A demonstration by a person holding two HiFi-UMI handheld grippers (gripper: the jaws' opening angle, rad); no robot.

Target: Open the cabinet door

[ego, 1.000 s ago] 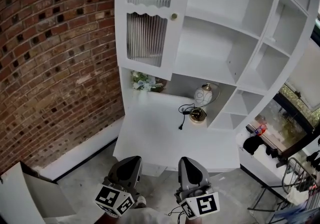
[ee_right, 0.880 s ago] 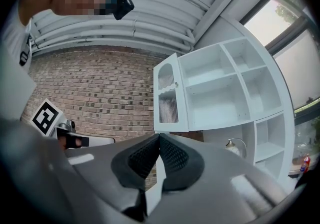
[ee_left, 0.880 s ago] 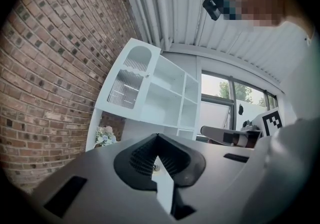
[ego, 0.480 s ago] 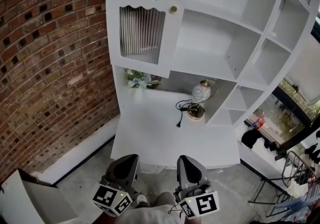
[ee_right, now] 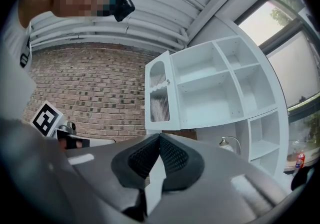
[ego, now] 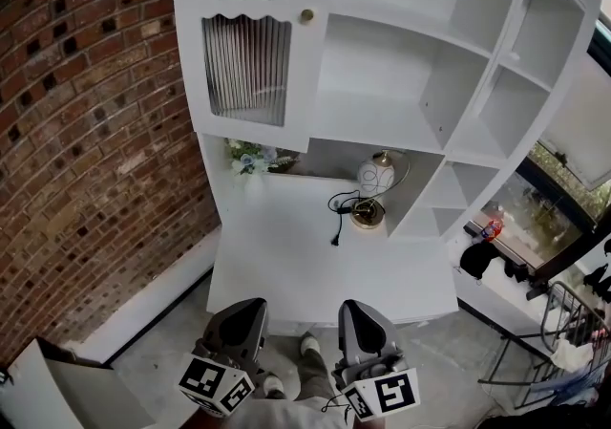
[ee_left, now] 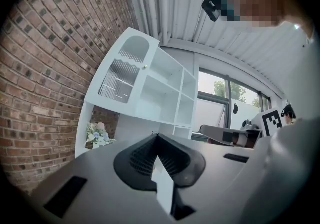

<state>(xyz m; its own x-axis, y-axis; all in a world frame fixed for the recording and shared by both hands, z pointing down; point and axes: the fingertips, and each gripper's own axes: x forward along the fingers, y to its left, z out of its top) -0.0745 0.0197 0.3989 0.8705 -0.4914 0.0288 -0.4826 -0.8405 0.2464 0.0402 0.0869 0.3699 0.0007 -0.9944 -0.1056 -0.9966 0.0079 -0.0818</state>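
The white cabinet's door (ego: 246, 54) has ribbed glass panes and a small round knob (ego: 306, 14) on its right edge. It lies flat against the left column of the shelf unit. My left gripper (ego: 244, 311) and right gripper (ego: 357, 312) are side by side at the bottom of the head view, far below and short of the door. Both are shut with nothing between the jaws. The left gripper view shows its closed jaws (ee_left: 156, 135) with the door (ee_left: 120, 76) well beyond them. The right gripper view shows closed jaws (ee_right: 160, 136) and the distant door (ee_right: 159, 99).
A white desk top (ego: 315, 269) juts out between me and the shelves, carrying a round lamp (ego: 374, 174), its black cord (ego: 336, 219) and a small flower bunch (ego: 250, 160). A brick wall (ego: 86, 131) runs on the left. Open shelves (ego: 430, 83) fill the right side.
In the head view the cabinet has slid left and a little further off, and more floor and a shoe show below the desk. Both grippers keep their place in the frame, still shut.
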